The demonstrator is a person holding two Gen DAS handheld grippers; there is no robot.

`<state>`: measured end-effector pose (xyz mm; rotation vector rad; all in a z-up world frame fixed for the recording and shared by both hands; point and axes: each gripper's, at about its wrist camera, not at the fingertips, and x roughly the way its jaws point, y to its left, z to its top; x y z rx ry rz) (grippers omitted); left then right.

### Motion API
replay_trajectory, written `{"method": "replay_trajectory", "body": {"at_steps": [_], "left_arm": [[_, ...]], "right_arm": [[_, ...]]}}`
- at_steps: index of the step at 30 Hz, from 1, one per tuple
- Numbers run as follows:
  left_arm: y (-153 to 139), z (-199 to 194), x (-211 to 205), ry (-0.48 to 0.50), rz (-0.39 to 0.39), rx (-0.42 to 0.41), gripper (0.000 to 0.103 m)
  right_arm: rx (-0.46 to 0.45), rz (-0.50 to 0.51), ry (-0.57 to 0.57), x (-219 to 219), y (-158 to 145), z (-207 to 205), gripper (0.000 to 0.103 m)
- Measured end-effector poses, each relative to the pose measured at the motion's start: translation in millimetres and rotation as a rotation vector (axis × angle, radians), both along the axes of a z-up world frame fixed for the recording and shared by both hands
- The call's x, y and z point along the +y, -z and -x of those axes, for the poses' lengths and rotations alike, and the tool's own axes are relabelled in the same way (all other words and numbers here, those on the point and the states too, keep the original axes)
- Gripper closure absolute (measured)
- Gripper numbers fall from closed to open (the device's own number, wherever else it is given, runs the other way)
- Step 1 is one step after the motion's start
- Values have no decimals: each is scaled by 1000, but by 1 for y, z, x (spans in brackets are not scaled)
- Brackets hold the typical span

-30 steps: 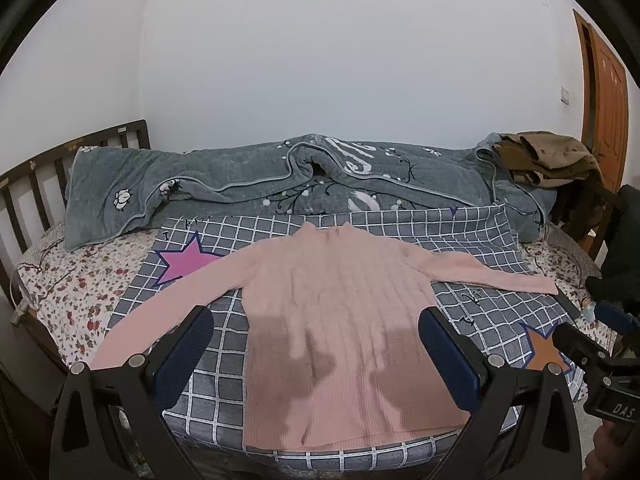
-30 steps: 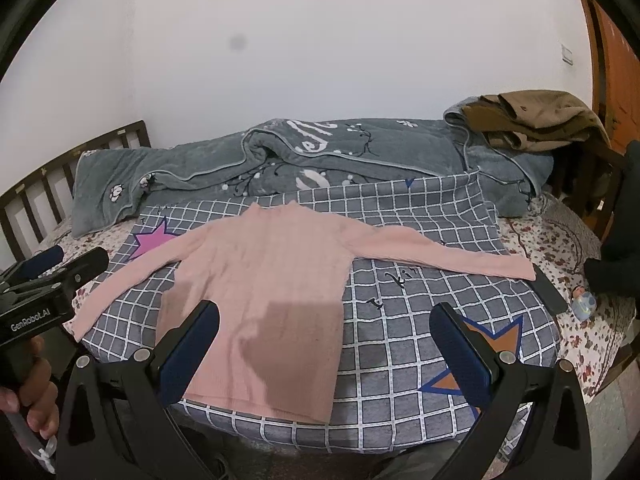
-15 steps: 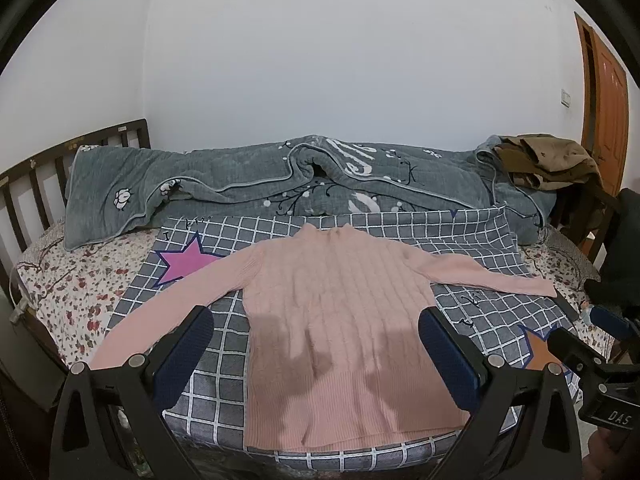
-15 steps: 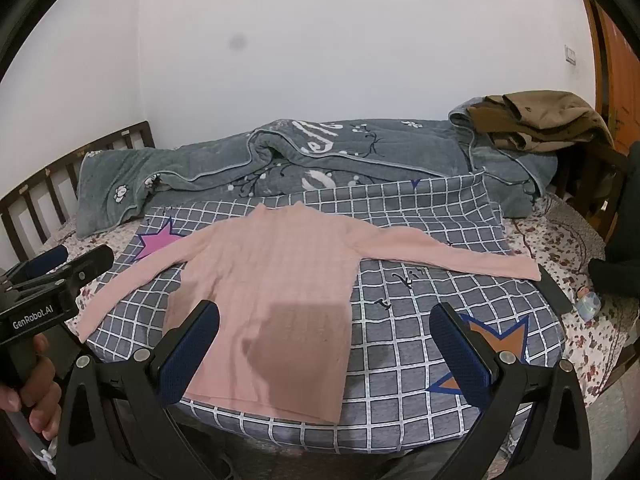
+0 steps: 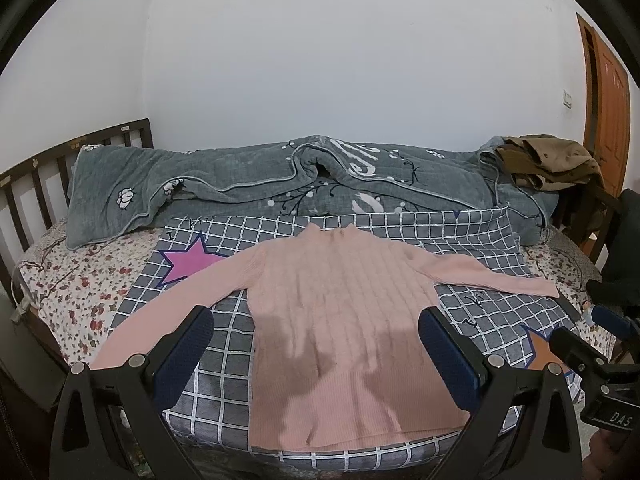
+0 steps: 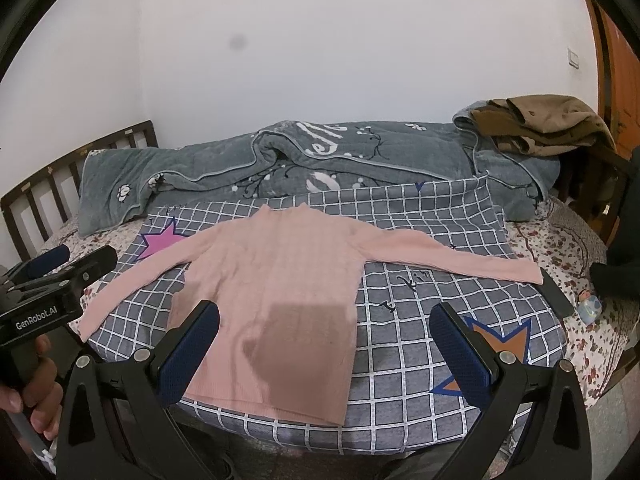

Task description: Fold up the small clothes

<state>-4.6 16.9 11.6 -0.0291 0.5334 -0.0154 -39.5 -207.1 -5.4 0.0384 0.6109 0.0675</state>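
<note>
A bed (image 5: 72, 280) with a floral sheet is filling both views, a rumpled grey quilt (image 5: 304, 184) bunched along its far side and a grey checked cloth (image 6: 420, 320) with star prints spread flat on the near side. A pink ribbed sweater (image 5: 340, 312) is lying face-up on that cloth, hem toward the camera, collar away, both sleeves stretched out sideways so its longest line is running left to right. The left hand-held gripper (image 5: 316, 356) is hovering just short of the hem, jaws spread wide and holding nothing, and is looking the nearer to the body of the garment. The right hand-held gripper (image 6: 324, 352) is also spread and empty, sitting toward the right sleeve (image 6: 452, 260). The knit looks soft and limp, likely to sag when lifted.
</note>
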Motion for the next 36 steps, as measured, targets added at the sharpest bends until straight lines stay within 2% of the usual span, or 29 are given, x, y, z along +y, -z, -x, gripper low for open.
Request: {"method": "replay_trajectory", "body": {"at_steps": [36], "left_arm": [[-1,4,12,-23,15,-7,0]], "right_arm": [[-28,12,1,5,-6,5,0]]}}
